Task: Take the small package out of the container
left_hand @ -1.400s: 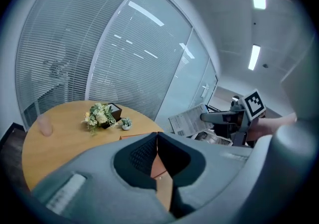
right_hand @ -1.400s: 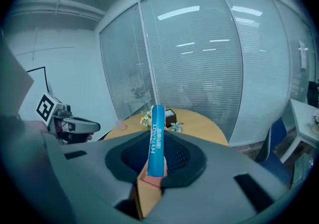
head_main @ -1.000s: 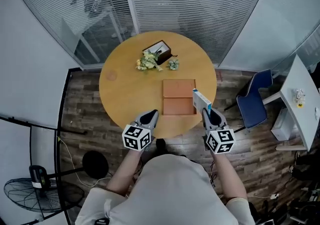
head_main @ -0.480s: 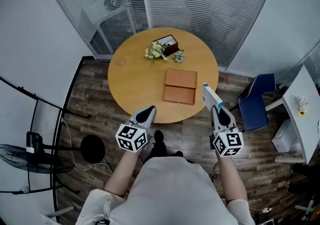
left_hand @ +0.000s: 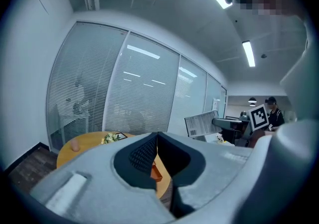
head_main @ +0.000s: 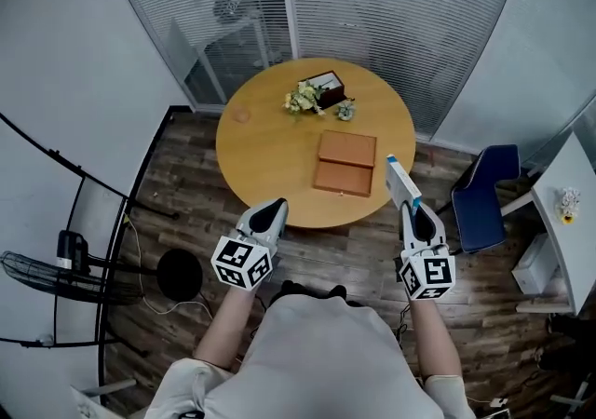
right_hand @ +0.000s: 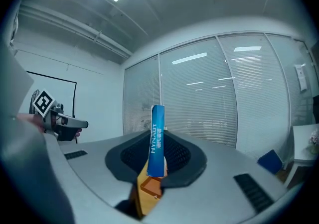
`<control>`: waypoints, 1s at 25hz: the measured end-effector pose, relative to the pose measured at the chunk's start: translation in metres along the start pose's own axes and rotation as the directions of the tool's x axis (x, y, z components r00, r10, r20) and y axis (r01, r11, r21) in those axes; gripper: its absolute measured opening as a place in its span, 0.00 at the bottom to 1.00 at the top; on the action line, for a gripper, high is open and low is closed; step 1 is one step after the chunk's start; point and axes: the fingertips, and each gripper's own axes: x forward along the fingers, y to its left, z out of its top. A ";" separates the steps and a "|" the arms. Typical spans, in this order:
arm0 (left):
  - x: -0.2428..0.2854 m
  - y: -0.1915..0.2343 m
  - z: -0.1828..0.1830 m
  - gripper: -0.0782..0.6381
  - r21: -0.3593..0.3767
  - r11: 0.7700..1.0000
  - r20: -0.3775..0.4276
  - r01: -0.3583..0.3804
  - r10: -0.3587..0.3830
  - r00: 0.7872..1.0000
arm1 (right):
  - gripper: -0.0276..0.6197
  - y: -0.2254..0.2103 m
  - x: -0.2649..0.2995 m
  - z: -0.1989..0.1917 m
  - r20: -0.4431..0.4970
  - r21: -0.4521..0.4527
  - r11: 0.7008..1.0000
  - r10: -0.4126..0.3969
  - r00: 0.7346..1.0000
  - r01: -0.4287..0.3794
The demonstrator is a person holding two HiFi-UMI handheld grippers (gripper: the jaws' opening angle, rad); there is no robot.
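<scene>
Beside the round wooden table [head_main: 270, 142] on dark plank flooring [head_main: 182, 186], the right gripper [head_main: 408, 208] clamps a slim blue-and-white package [head_main: 399, 180]; the left gripper [head_main: 273, 211] has its jaws closed together, empty.

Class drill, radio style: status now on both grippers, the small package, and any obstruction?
Left gripper shut, empty. Right gripper shut on small package, raised, apart from brown container on round table. Nothing seen blocking.
</scene>
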 end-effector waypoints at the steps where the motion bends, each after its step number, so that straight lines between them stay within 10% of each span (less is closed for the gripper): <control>1: -0.003 0.002 0.002 0.13 0.005 1.000 0.003 -0.002 0.002 1.000 | 0.14 0.002 0.000 0.002 0.006 0.007 1.000 -0.003 1.000 0.003; 25: -0.001 0.050 0.028 0.13 -0.010 0.997 0.033 0.076 -0.075 0.997 | 0.14 0.042 0.023 0.037 0.067 -0.032 0.998 -0.052 0.996 0.054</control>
